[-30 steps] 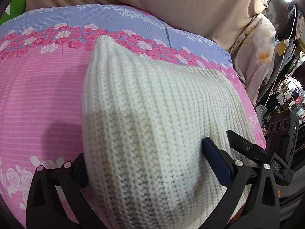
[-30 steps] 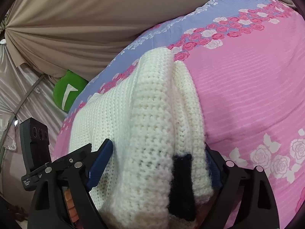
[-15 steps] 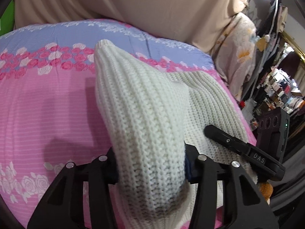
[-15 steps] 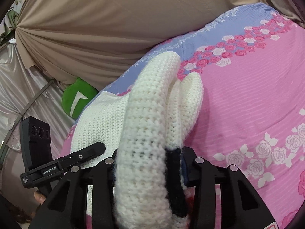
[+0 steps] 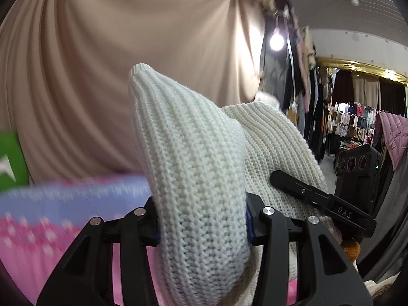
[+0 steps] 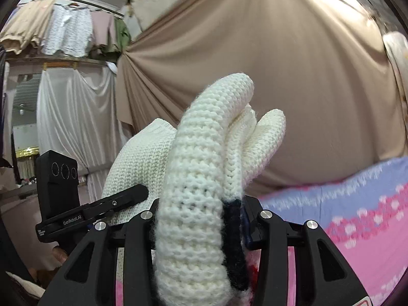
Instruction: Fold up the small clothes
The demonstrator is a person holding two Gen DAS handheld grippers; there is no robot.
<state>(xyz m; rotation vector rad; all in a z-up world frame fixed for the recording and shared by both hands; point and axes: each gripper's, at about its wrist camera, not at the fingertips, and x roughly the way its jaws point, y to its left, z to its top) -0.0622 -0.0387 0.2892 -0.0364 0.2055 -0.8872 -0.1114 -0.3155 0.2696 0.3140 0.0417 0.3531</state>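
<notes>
Along the left edge of the left wrist view, one green patch [image 5: 9, 163] shows beside a beige curtain [image 5: 102, 63] that fills the upper left. Below it lies the bed, its pink and blue floral bedspread [image 5: 51, 204] blurred across the lower left. At the centre, the left tongs [image 5: 201, 219] are clamped on a bunched fold of one white knitted sweater [image 5: 193, 178], which rises in a peak up the middle of the frame. More of the same knit spreads to the right, where the other tool's black finger [image 5: 306, 193] lies against it. One lit bulb [image 5: 276, 41] hangs at upper right, and racks of hanging clothes [image 5: 357, 125] fill the far right.

At the upper left of the right wrist view, several garments [image 6: 63, 30] hang on a line above white drapes [image 6: 74, 117]. Lower left, the left tool's black finger [image 6: 119, 200] rests on the knit. At the centre, the right tongs [image 6: 201, 227] are closed on a thick roll of the sweater [image 6: 199, 168], including one dark stripe [image 6: 233, 242] pressed against the right-hand finger. Two rounded knit tips stand up above the grip. Beige curtain [image 6: 306, 76] covers the upper right, and the bedspread [image 6: 357, 216] crosses the lower right.
</notes>
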